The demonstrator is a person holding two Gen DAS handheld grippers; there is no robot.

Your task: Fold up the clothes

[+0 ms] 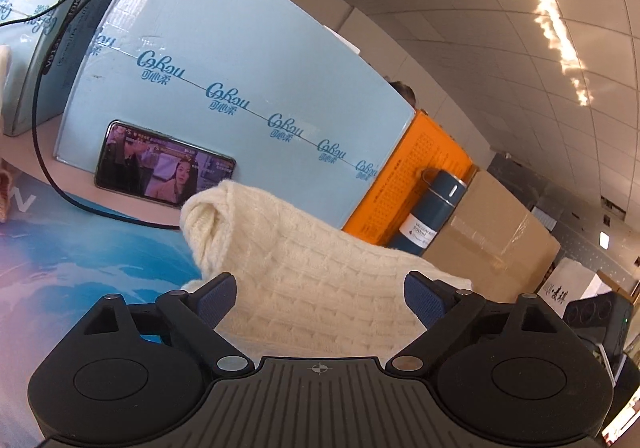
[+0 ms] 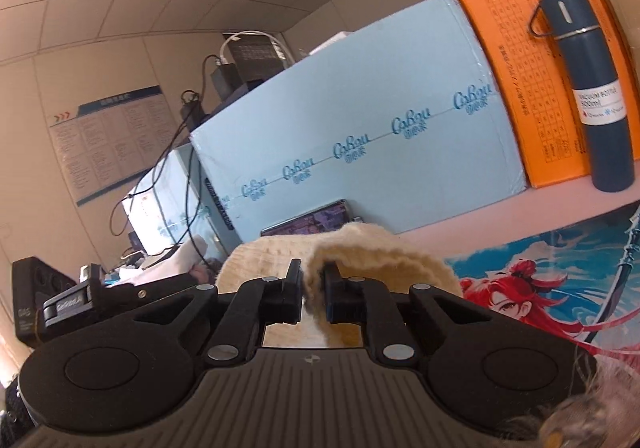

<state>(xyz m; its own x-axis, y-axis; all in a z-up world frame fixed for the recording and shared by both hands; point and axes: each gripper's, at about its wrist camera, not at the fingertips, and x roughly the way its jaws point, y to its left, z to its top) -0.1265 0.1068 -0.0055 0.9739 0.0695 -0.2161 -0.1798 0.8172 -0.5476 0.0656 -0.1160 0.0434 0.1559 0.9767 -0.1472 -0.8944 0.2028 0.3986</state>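
A cream cable-knit sweater (image 1: 304, 268) lies bunched in a rolled fold over a blue printed mat (image 1: 80, 260). My left gripper (image 1: 320, 300) is open, its blue-padded fingers (image 1: 218, 298) on either side of the knit without pinching it. In the right wrist view the same sweater (image 2: 380, 260) rises as a fuzzy hump just ahead. My right gripper (image 2: 313, 290) is shut on a fold of the sweater, cloth pinched between its black fingers (image 2: 294, 288). The other gripper's body (image 2: 80, 300) shows at the left there.
Behind stands a large light-blue carton (image 1: 240, 80) with a phone (image 1: 160, 168) playing video leaned on it. An orange box (image 1: 416, 176), a dark blue vacuum bottle (image 1: 432, 212) and a brown carton (image 1: 492, 232) stand to the right. A black cable (image 1: 44, 152) runs across the mat's back edge.
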